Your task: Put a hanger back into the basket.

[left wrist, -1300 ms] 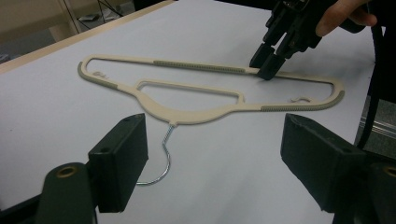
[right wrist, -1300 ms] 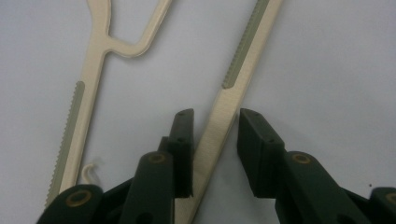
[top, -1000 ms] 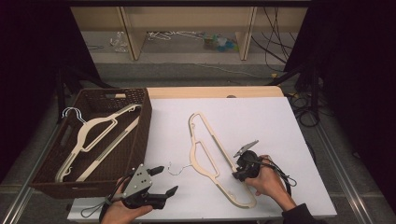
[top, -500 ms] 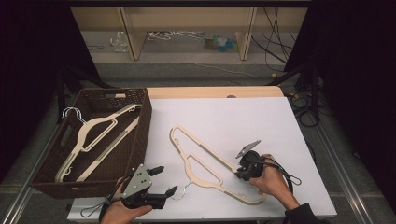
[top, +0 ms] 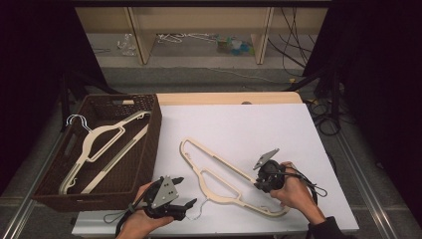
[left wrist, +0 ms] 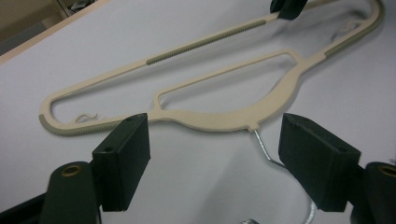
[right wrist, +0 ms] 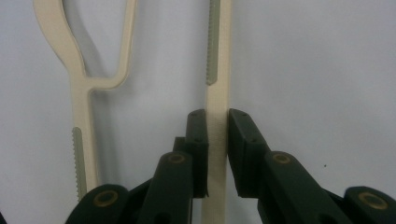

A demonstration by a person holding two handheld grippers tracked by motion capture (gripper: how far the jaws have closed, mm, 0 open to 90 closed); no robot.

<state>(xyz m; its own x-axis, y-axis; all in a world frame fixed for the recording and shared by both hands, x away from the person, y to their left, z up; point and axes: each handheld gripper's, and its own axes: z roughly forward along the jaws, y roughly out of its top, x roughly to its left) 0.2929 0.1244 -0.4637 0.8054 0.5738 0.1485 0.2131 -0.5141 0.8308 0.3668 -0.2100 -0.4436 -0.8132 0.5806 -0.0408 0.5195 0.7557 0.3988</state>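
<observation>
Holding the bottom bar of a cream hanger (top: pixel 226 177), the right gripper (right wrist: pixel 217 122) has its two jaws squeezed tight on the plastic, one on each side. This hanger lies flat on the white table (top: pixel 278 129), with its metal hook (left wrist: pixel 268 156) pointing toward the person.

The left gripper (left wrist: pixel 212 154) waits just beside that hook with its jaws wide apart — it holds nothing. The hook and the hanger's neck sit between the jaws, but nothing touches yet.

Over on the left stands a brown basket (top: pixel 149 149), and one hanger (top: pixel 99 149) already rests inside it. So part of the job looks done — one hanger is put away. The second one is still on the table. I think it must be lifted and carried over to the basket next.
</observation>
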